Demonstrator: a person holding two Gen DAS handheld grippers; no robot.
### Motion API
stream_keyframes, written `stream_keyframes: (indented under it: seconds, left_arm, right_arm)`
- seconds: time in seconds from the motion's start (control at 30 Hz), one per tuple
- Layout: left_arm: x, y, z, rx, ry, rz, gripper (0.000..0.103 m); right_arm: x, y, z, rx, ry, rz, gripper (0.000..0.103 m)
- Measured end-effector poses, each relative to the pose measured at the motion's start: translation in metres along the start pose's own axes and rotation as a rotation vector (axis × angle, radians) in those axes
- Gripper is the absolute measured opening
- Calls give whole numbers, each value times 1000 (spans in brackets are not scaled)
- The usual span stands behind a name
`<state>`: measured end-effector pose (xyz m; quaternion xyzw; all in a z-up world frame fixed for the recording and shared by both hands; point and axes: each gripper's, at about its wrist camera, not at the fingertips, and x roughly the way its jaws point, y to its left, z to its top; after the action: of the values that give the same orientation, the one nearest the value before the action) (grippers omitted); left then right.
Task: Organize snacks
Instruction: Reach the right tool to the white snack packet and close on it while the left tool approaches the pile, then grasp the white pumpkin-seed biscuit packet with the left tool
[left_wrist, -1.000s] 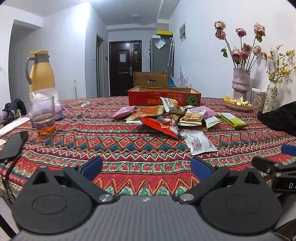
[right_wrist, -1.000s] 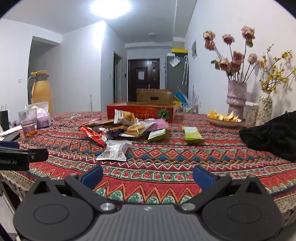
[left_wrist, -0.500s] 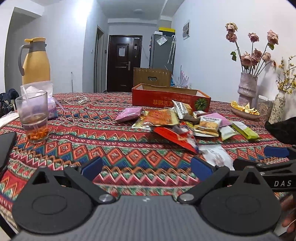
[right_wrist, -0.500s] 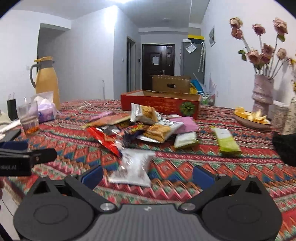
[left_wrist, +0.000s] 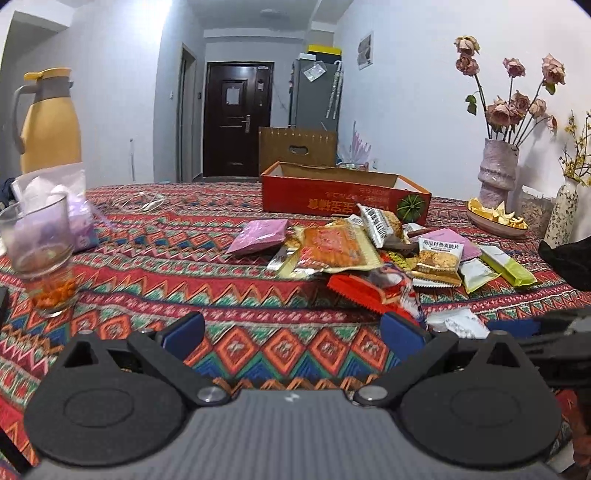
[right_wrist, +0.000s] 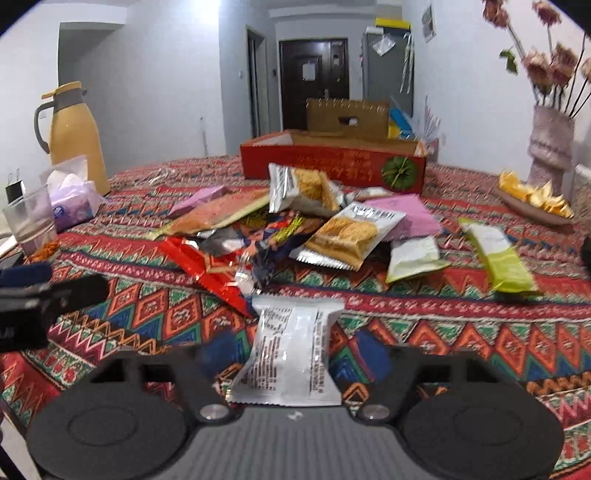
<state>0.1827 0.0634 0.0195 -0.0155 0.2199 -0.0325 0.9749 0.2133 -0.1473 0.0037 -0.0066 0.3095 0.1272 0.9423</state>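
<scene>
White snack packet: lies on the patterned tablecloth, nearest of the heap, between the right gripper's closing, blurred fingers; pad contact cannot be told. The left view shows only its corner.
Left gripper: fingers wide, nothing between.
Snack pile: mid-table.
Red box: behind the pile, inside hidden.
Glass: orange bits at bottom.
Dish: yellow pieces.

A yellow jug stands behind a tissue pack and a glass. A vase of dried roses stands beside a dish.
</scene>
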Motion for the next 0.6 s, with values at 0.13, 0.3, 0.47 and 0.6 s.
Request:
stream_keyframes:
  seconds: [0.13, 0.3, 0.47, 0.6]
  left_arm:
    - [15, -15, 11, 26, -14, -27, 103]
    - [32, -45, 24, 66, -23, -90, 103]
    - [52, -77, 38, 58, 13, -201, 102]
    - [76, -101, 48, 67, 48, -232, 92]
  right_arm:
    - [0, -10, 0, -6, -1, 1, 41]
    - [-2, -44, 5, 57, -19, -30, 40]
    - [-8, -81, 12, 92, -64, -72, 40]
    - [-3, -112, 16, 112, -77, -79, 40]
